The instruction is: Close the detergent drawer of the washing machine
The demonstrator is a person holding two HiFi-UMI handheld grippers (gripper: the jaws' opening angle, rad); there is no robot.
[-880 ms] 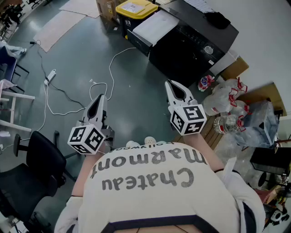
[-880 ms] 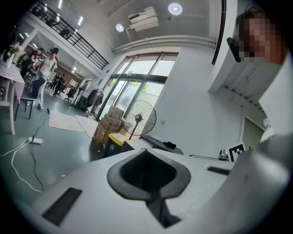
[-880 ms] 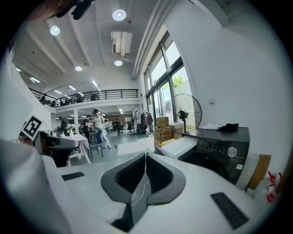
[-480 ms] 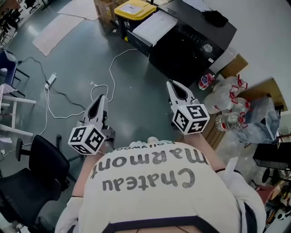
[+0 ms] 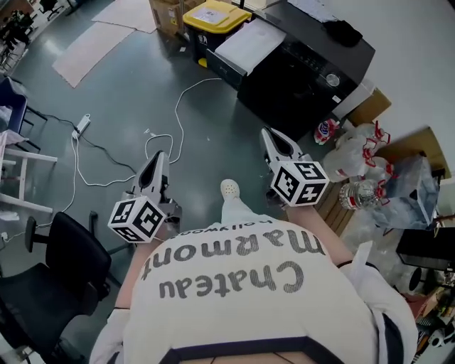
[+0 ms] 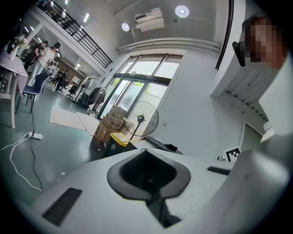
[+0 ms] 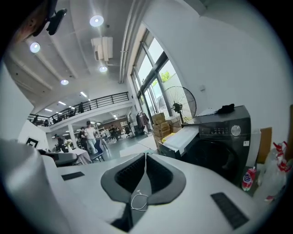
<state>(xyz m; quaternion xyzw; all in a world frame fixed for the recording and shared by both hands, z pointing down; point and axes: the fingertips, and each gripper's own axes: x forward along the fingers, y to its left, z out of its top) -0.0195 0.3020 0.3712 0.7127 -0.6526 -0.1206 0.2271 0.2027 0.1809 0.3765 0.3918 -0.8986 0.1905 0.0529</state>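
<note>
A black washing machine stands ahead on the grey floor, also in the right gripper view. Its detergent drawer sticks out to the left with a white top, and it shows again in the right gripper view. My left gripper hangs over bare floor, well short of the machine, jaws together and empty. My right gripper is nearer the machine but apart from it, shut on nothing. A white shoe shows between the grippers.
A yellow-lidded bin and cardboard boxes stand left of the drawer. A white cable and power strip lie on the floor. Bags and bottles crowd the right. A black chair is at lower left.
The person's white shoe has come into view between the grippers, stepping toward the machine. Both grippers hold about the same place in the view, still shut.
</note>
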